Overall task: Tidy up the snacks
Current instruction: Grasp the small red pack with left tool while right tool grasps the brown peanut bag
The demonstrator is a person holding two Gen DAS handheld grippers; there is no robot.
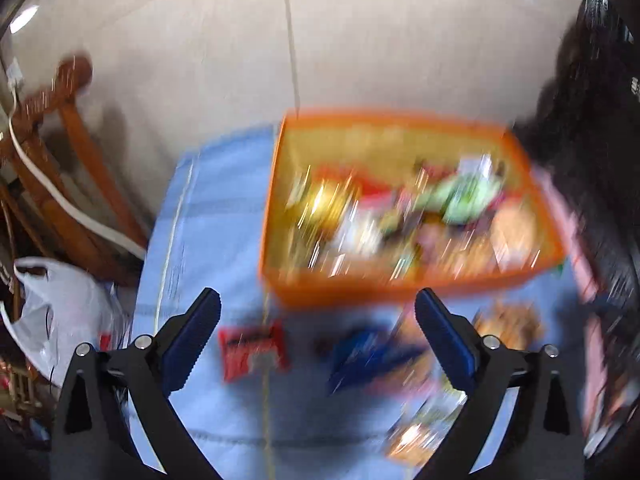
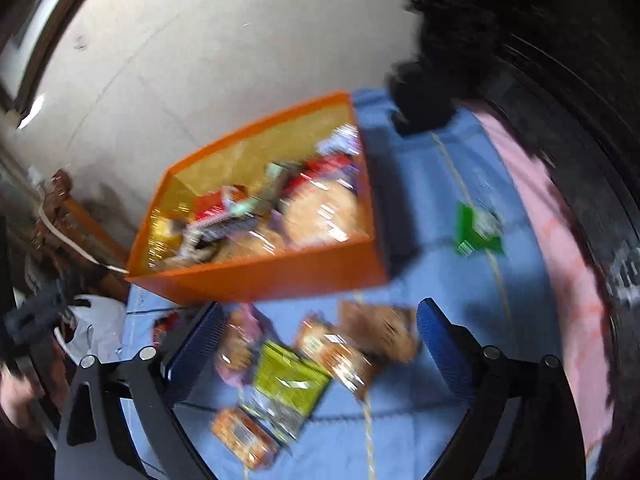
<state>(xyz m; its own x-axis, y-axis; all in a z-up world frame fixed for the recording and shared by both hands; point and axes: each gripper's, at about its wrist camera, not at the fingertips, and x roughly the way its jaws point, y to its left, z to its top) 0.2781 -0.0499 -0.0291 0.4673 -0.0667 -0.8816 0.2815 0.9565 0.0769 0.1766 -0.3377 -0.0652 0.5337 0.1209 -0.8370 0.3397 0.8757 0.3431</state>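
Observation:
An orange bin (image 1: 400,286) (image 2: 280,276) holding several snack packets stands on a blue cloth. Both views are blurred by motion. My left gripper (image 1: 318,312) is open and empty, above a red packet (image 1: 253,346) and a dark blue packet (image 1: 362,354) lying in front of the bin. My right gripper (image 2: 318,322) is open and empty, above loose snacks in front of the bin: a yellow-green packet (image 2: 290,380), brown cookie packs (image 2: 380,332) and an orange packet (image 2: 242,436). A green packet (image 2: 478,230) lies alone to the right of the bin.
The blue cloth (image 1: 208,216) (image 2: 432,184) covers the surface. A wooden chair (image 1: 72,152) and a white plastic bag (image 1: 60,312) are at the left. A pink strip (image 2: 560,248) and a dark object (image 2: 424,104) border the right side.

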